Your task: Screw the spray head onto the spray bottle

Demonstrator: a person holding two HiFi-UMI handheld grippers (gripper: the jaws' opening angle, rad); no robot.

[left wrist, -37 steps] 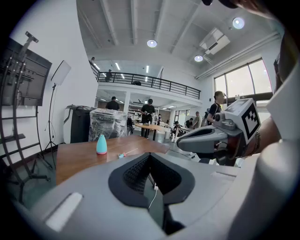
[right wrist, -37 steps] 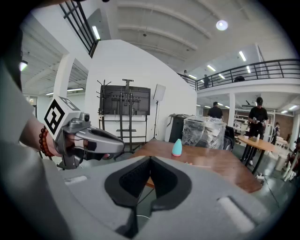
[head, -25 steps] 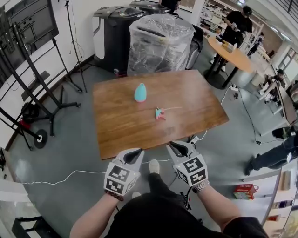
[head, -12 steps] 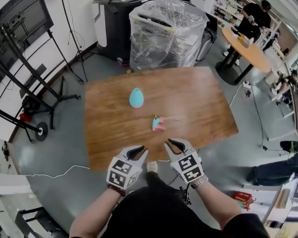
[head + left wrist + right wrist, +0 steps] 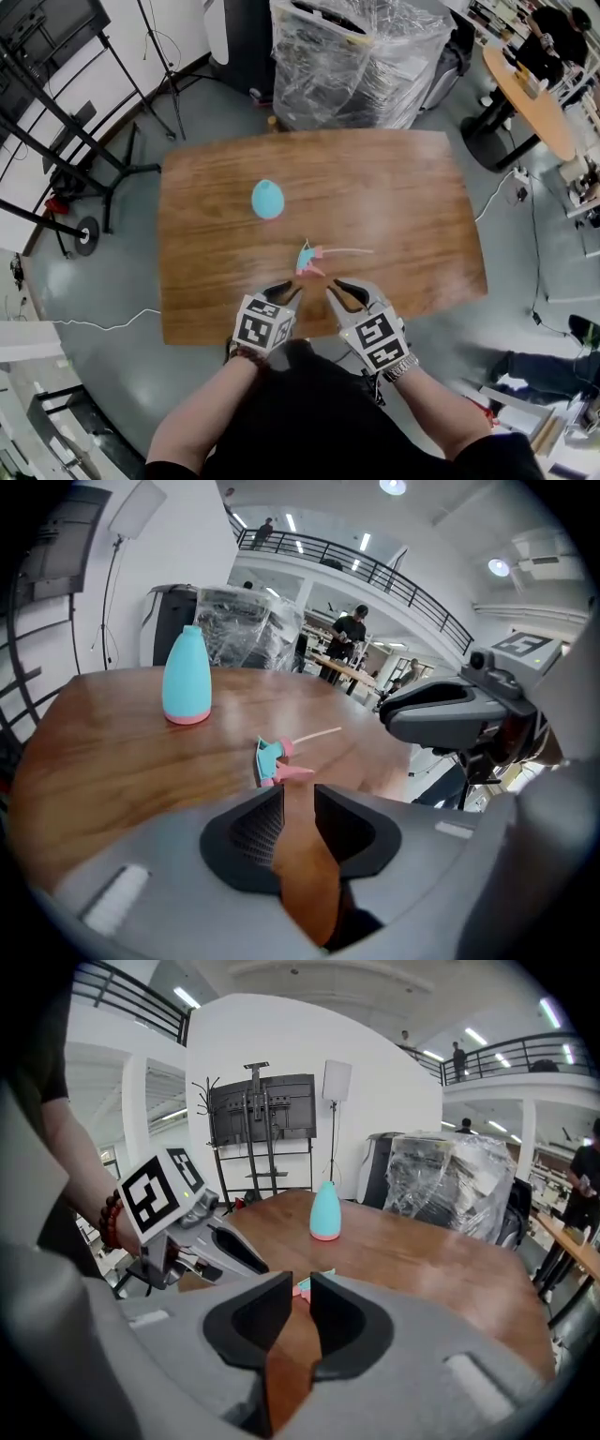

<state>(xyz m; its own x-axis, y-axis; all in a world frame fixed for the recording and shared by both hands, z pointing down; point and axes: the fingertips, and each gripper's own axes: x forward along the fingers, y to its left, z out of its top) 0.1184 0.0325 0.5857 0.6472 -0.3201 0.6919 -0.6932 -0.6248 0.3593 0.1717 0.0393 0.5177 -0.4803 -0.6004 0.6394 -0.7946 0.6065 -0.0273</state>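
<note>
Jaws on my left gripper (image 5: 298, 799) are opening, a slim gap with only bare wood showing through. Those of my right gripper (image 5: 300, 1290) stand a little apart as well, and nothing sits between them. Neither gripper grasps anything.

Just beyond both sets of tips lies the spray head (image 5: 307, 258). It is on its side on the table, teal and pink, with its thin dip tube trailing off to the right. It sits between the two grippers, slightly nearer the left one, and neither touches it. The spray bottle (image 5: 267, 199) stands upright farther off and to the left, well apart from the head, its neck bare.

So I judge the task barely begun. Nothing is lifted and nothing is threaded. Picking up the head, steadying the bottle, feeding the tube in and turning the collar are all left to do.

The wooden table (image 5: 412, 202) is otherwise clear, with open room to the right and far side. Its near edge runs right under my grippers, so the head has little margin toward me. A plastic-wrapped load (image 5: 361, 56) stands beyond the far edge, and dark stands (image 5: 84, 141) are on the floor to the left.
</note>
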